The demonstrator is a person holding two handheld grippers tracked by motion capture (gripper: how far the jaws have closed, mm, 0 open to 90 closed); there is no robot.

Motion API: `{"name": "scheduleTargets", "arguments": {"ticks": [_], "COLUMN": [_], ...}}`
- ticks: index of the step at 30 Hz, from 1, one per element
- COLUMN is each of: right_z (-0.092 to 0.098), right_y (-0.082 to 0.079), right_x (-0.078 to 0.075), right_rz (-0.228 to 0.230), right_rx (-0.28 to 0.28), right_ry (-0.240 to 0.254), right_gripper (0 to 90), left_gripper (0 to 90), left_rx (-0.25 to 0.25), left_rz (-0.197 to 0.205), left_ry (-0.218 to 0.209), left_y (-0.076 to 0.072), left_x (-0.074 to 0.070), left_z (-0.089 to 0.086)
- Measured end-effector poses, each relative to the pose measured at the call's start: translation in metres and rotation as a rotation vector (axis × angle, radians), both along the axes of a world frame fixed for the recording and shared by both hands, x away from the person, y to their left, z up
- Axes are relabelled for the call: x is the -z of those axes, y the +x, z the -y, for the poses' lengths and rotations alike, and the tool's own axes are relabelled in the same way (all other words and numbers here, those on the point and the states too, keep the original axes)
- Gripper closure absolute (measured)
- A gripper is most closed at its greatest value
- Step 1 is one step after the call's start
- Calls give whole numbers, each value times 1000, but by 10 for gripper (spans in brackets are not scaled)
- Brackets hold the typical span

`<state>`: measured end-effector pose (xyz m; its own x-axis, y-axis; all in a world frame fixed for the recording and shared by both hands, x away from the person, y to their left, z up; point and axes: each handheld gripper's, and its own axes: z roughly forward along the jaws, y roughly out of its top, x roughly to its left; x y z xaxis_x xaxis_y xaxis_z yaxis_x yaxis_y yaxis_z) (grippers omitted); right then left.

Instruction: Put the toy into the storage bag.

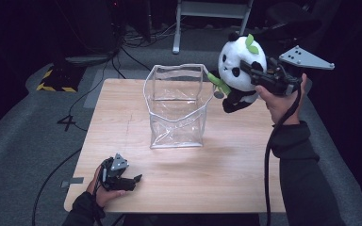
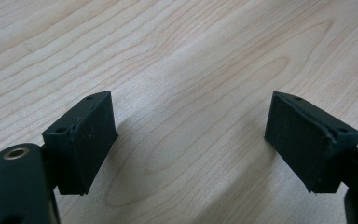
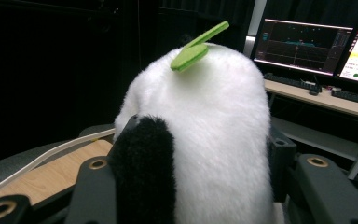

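A black-and-white panda plush (image 1: 238, 66) with a green leaf on its head hangs in the air at the table's far right, just right of the clear plastic bag (image 1: 176, 106). My right gripper (image 1: 254, 73) is shut on the panda plush (image 3: 205, 135), its jaws pressing the white head from both sides. The bag stands upright and open-topped in the middle of the table, with nothing inside that I can see. My left gripper (image 1: 134, 180) rests near the front left edge, and its fingertips (image 2: 93, 140) stand wide apart over bare wood in the left gripper view.
The light wooden table (image 1: 226, 174) has free room along its front half. Cables and a yellow-black striped block (image 1: 56, 80) lie on the grey floor at the far left. Monitors on a desk (image 3: 317, 51) stand beyond the panda in the right gripper view.
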<state>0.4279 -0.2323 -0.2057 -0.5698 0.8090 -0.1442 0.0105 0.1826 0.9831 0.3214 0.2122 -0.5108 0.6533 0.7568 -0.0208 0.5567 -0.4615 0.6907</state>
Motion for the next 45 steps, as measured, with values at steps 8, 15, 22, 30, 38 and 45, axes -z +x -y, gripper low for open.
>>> {"name": "scheduleTargets", "arguments": {"ticks": [8,15,22,30,38,45], "right_z": [-7,-13,-21,-36,-52,-65], "right_y": [0,-1,-1,-2,2,4], "right_x": [-5,-9,-12,-17,-16,-15], "right_rz": [12,17,21,27,17,15], "right_rx": [-12,-25,-38,-64,-89,-113], "right_ry": [4,14,7,9,6,7], "right_gripper": [468,468,468,467,468,468], "left_gripper": [165,165,166,168,168,169], "left_rx": [0,-1,-4,-3,-3,-3], "left_rz": [0,1,0,3,3,5], "left_ry": [0,0,0,3,3,4], "left_y": [0,0,-1,-1,-1,-1], "left_x": [0,0,0,0,0,0], "left_z": [0,0,0,0,0,0]}}
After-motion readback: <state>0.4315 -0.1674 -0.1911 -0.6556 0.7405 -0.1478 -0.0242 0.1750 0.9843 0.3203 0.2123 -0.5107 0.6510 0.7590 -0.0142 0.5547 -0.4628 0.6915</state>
